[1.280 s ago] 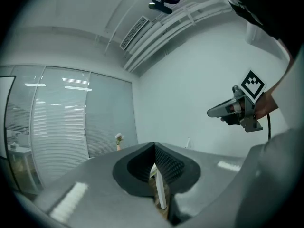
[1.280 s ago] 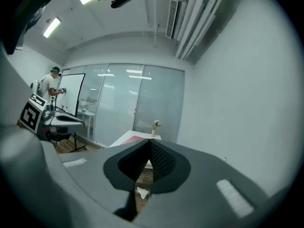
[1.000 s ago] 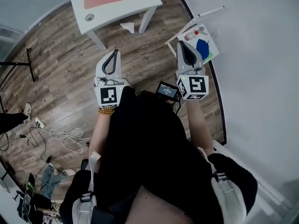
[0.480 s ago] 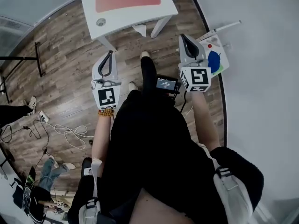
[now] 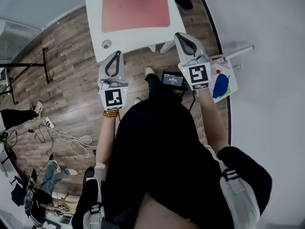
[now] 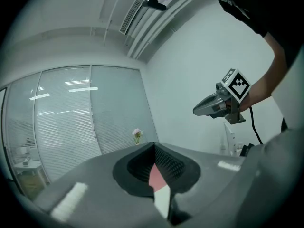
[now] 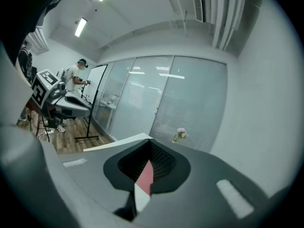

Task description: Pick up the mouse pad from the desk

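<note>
A pink-red mouse pad [image 5: 136, 7] lies flat on a white desk [image 5: 97, 27] at the top of the head view. My left gripper [image 5: 116, 53] is shut and empty, its tips just over the desk's near edge. My right gripper [image 5: 177, 34] is also shut and empty, at the desk's near right corner. In the left gripper view the closed left gripper [image 6: 153, 145] frames a sliver of the pad [image 6: 156, 175]. The right gripper [image 7: 150, 140] in its own view shows the same: a strip of pad [image 7: 146, 175] above white desk [image 7: 141, 196].
A round grommet hole [image 5: 106, 44] sits in the desk's near left corner. A black object [image 5: 182, 0] lies beyond the desk's right side. A white board with blue and red shapes [image 5: 221, 82] leans by the wall. Cables [image 5: 66, 140] trail on the wooden floor. A person [image 7: 76, 80] stands far off.
The desk and pad have come closer and lower in the head view. Both grippers moved forward from over the floor to the desk's near edge. Their jaws stayed shut.
</note>
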Available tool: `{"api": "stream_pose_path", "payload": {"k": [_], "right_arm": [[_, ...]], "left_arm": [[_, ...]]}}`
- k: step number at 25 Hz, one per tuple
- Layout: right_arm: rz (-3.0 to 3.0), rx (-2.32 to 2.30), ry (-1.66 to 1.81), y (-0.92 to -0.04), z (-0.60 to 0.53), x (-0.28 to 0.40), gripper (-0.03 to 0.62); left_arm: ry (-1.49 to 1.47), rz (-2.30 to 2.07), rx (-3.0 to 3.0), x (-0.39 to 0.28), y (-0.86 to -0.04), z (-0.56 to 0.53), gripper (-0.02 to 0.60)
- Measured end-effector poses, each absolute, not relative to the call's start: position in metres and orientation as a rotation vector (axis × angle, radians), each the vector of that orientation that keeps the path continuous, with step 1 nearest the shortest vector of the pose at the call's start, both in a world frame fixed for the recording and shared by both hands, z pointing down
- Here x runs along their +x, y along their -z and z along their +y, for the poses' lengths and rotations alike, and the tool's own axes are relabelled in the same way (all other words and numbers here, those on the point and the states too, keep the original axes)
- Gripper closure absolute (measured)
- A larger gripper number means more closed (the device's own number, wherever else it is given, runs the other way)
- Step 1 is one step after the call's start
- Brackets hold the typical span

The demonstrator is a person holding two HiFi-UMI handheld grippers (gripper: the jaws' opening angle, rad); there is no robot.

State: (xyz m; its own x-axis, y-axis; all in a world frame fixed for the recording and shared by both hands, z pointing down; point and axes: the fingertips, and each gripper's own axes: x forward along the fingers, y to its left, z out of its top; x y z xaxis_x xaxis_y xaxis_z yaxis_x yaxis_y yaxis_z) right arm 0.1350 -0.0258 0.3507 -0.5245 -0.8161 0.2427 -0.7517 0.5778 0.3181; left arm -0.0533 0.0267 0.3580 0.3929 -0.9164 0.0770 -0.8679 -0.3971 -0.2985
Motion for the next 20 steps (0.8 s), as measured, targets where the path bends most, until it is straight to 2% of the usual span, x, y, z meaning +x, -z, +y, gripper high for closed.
{"api": "stream_pose_path", "payload": {"k": [11,15,20], "right_arm": [[-2.407,0.871,0.318,-0.420,-0.137,0.125,0.566],[-2.377,0.752,0.311,-0.452,-0.157,0.116,0.565],[-2.304,0.600,0.293,-0.494,-0.191,0.099,0.529]], "left_arm": [[0.527,1.661,-2.440,-0.032,-0.398,-0.068,0.581],[0.675,1.574,-2.478,-0.025,-0.429,-0.082,0.567],[0.841,1.399,-2.565,-0.027,-0.471,-0.110,0.546]]}}
